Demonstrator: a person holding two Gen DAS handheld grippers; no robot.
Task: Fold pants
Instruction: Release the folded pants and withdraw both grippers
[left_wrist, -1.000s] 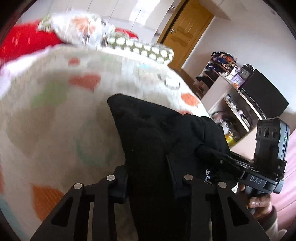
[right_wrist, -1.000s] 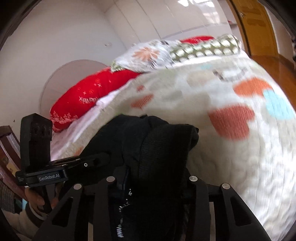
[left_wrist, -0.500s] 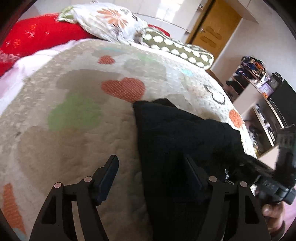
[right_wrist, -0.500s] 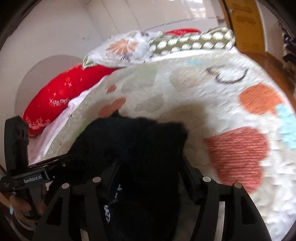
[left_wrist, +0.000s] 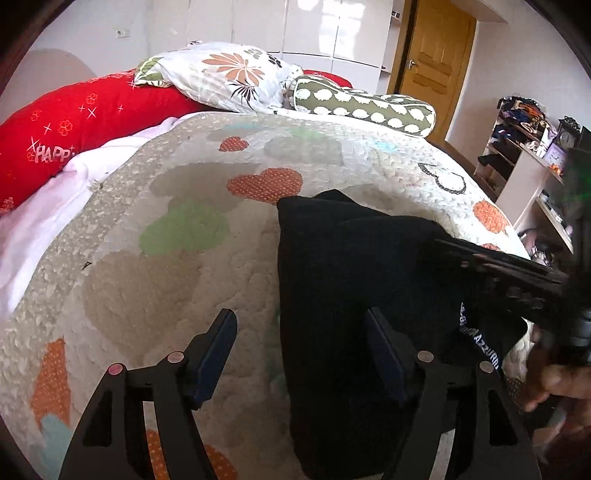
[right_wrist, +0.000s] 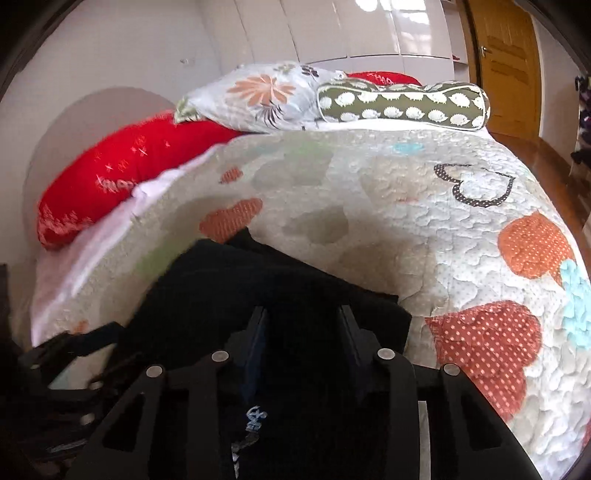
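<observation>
- Two fisheye views show black pants (left_wrist: 354, 280) lying folded on a quilt (left_wrist: 155, 236) printed with hearts, near its front edge.
- Left wrist view: the left gripper (left_wrist: 301, 350) has its jaws wide apart, having just been opening. Its left finger (left_wrist: 212, 356) hangs over bare quilt, clear of the cloth. Its right finger (left_wrist: 384, 356) is over the pants; whether it touches the fabric I cannot tell. The left edge of the pants runs between the two fingers, and nothing is clamped.
- Same view, right side: the right gripper (left_wrist: 443, 245) reaches in over the pants, blurred, with a hand (left_wrist: 554, 380) on its grip.
- Right wrist view: the right gripper (right_wrist: 301, 343) has its jaws partway in, having just been closing, with the pants' dark cloth (right_wrist: 258, 288) between them. The fingers (right_wrist: 255, 343) are black against black, so I cannot tell whether the pads press on the fabric.
- Behind the quilt lie a red pillow (right_wrist: 122, 173), a flowered pillow (right_wrist: 258, 96) and a green bolster (right_wrist: 402, 103).
</observation>
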